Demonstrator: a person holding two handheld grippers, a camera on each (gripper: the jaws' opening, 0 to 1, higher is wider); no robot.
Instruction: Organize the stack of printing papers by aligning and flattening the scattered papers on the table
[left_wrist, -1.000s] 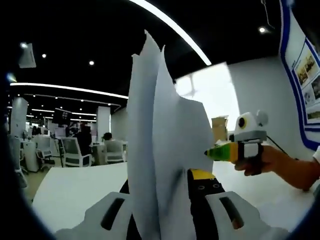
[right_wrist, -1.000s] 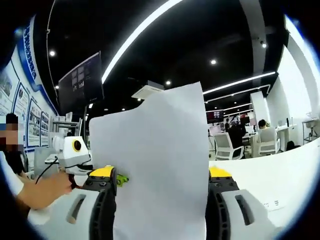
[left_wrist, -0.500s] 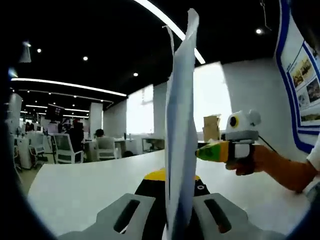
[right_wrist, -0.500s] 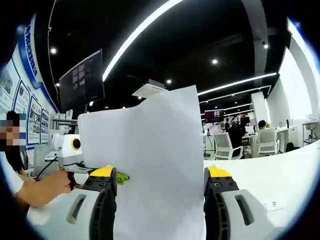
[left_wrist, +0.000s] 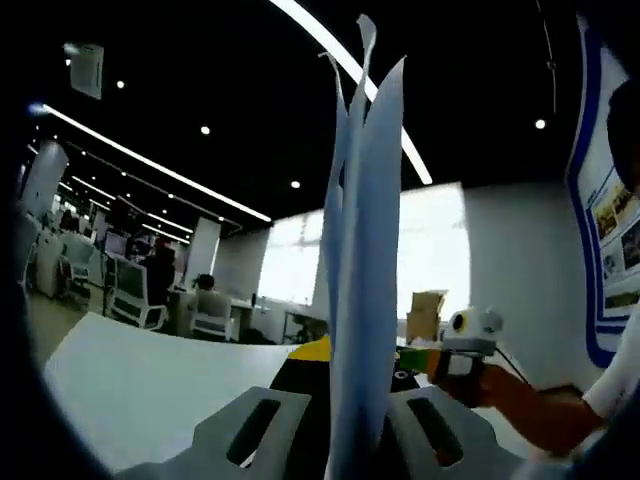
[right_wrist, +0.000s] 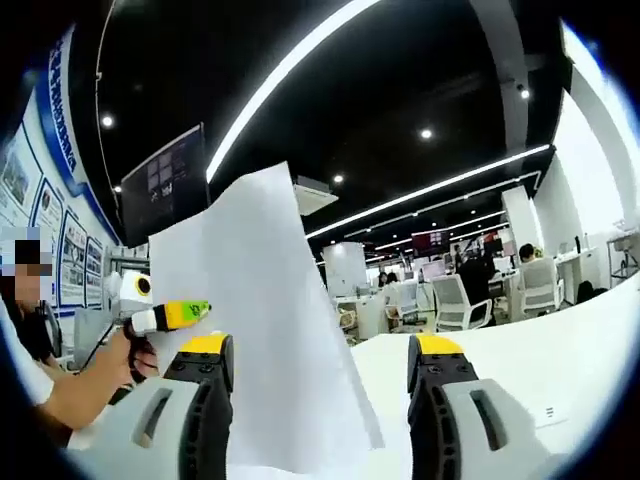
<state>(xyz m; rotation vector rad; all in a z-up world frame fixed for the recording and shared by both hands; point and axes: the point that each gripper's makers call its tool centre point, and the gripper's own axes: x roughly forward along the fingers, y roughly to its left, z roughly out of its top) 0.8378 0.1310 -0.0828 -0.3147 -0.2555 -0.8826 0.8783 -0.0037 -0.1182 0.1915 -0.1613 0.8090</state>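
White papers (left_wrist: 362, 300); white table (left_wrist: 140, 385); yellow-tipped black fingers (right_wrist: 206, 352).

Big open office behind: black ceiling with a long white light strip (left_wrist: 330, 45) and small round spotlights (right_wrist: 426, 133). White swivel office chairs (right_wrist: 458, 297) at far desks, people sitting there. Brown cardboard box (left_wrist: 427, 312) by the bright window wall. Blue-framed photo posters (right_wrist: 40, 240) along the white wall, dark hanging monitor screen (right_wrist: 165, 180) near them.

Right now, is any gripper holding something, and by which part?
The left gripper pinches the printing papers by their lower edge, upright and edge-on between its fingers. The right gripper is open; the papers only stand between its fingers.
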